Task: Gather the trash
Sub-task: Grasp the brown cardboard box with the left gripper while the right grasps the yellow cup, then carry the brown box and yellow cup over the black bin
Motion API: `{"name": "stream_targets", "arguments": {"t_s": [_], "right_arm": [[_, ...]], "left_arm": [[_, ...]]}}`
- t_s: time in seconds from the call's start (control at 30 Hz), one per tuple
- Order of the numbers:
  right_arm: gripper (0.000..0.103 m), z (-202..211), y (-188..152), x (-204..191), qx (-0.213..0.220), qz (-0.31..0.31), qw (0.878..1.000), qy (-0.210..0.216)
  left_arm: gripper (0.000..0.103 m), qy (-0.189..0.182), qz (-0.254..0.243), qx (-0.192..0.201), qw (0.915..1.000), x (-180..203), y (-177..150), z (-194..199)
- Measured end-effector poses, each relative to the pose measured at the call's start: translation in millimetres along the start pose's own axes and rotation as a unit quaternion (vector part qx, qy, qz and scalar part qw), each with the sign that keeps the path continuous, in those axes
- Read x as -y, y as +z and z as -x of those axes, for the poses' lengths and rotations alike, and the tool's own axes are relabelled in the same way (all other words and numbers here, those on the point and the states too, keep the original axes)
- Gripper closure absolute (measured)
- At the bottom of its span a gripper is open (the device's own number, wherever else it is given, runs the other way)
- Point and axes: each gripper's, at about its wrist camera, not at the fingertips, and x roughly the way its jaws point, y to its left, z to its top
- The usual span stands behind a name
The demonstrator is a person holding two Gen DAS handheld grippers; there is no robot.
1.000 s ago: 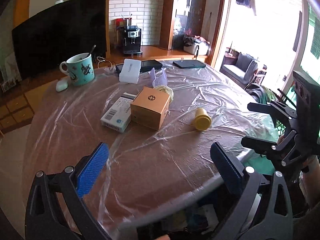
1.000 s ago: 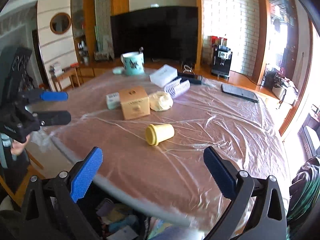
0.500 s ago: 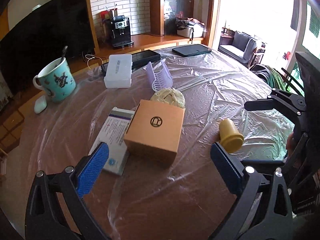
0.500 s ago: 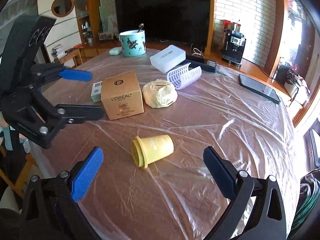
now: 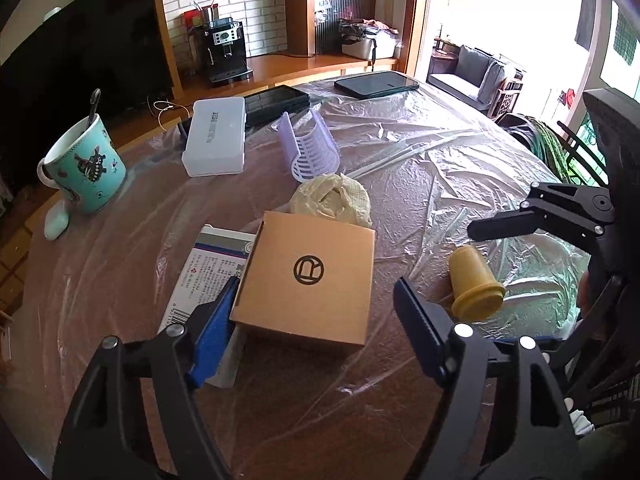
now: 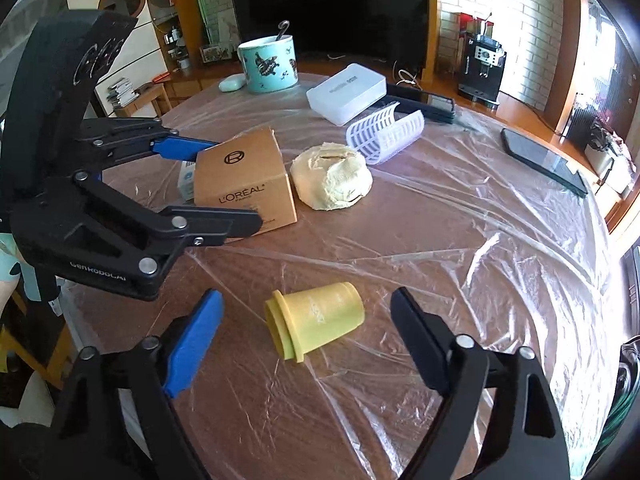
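Note:
A tan cardboard box sits on the plastic-covered table. My left gripper is open, its fingers on either side of the box's near end; it also shows in the right wrist view. A yellow cup lies on its side between the fingers of my open right gripper. A crumpled cream wad lies behind the box. A white medicine carton lies left of it. A lilac plastic basket piece lies farther back.
A teal mug with a spoon stands at far left beside a small white object. A white plastic case, a black device and a tablet lie at the back. The table edge is close below both grippers.
Both grippers have moved forward over the table. The left one has come up around the tan box, the right one around the yellow cup. Both stay open.

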Motion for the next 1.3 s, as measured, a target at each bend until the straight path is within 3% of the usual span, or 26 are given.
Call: {"name": "stream_targets", "arguments": {"t_s": [0.07, 0.23, 0.83, 1.3], "right_arm": [[0.033, -3.7, 0.1, -1.5, -0.008, 0.004, 1.0, 0.002], [0.054, -3.2, -2.7, -2.2, -0.009, 0.004, 1.0, 0.01], [0.054, 21.5, -26.4, 16.8, 0.025, -0.096, 0.994, 0.041], [0.054, 29.5, -35.8, 13.4, 0.032, -0.116, 0.991, 0.052]], "left_arm": [[0.043, -0.002, 0.0, -0.006, 1.0, 0.6, 0.3, -1.6], [0.044, -0.006, 0.003, -0.005, 1.0, 0.9, -0.1, -0.8], [0.044, -0.017, 0.041, 0.015, 0.9989, 7.0, -16.0, 27.3], [0.044, -0.008, 0.092, 0.026, 0.9954, 12.1, -42.3, 47.6]]}}
